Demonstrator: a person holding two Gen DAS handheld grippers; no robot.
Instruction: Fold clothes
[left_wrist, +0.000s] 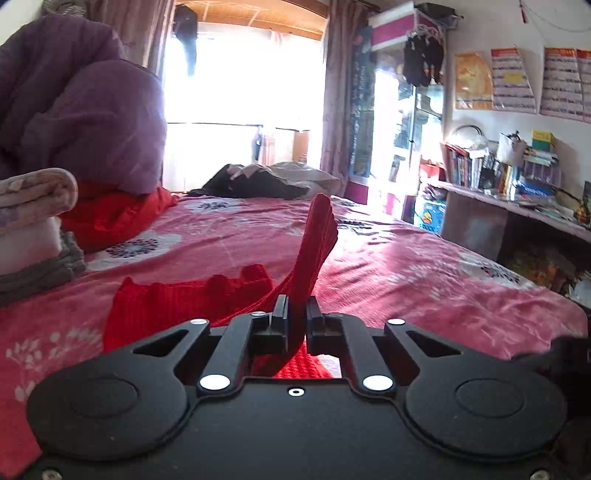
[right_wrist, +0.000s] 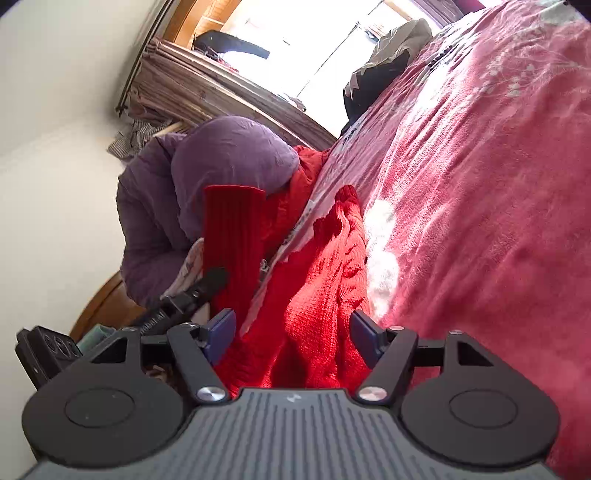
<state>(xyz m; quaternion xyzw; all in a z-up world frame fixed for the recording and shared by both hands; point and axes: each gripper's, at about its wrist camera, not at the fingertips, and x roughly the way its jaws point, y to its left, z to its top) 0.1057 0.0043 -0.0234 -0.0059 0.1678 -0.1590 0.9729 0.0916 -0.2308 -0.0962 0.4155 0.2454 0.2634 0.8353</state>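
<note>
1. Right, left tongs are pinched tight on a strip of the red knit sweater; the cuff end sticks up past the pads toward mid-frame, prob. a sleeve being carried over for a fold.
2. Rest of the sweater lies bunched on the pink floral bedspread, lower left-centre of the left wrist view, ribbed hem edge facing the camera.
3. Right tongs stand wide, blue pads either side of a mound of the red knit, not pressing on it. Looks like a let-go or a re-grip, can't say which.
4. Right wrist view is rolled hard, so the bed runs up the right side of frame; the lifted sleeve shows as a dark red band left of centre w/ the other tool's black finger on it.
5. Purple quilt is heaped upper left, folded blankets at the left edge under it; both sit well apart from the work patch, so the middle of the bed is free for folding.
6. My read: early-to-mid fold, body not flat yet; the bunching near the right tongs wants smoothing before the sleeve comes down.
</note>
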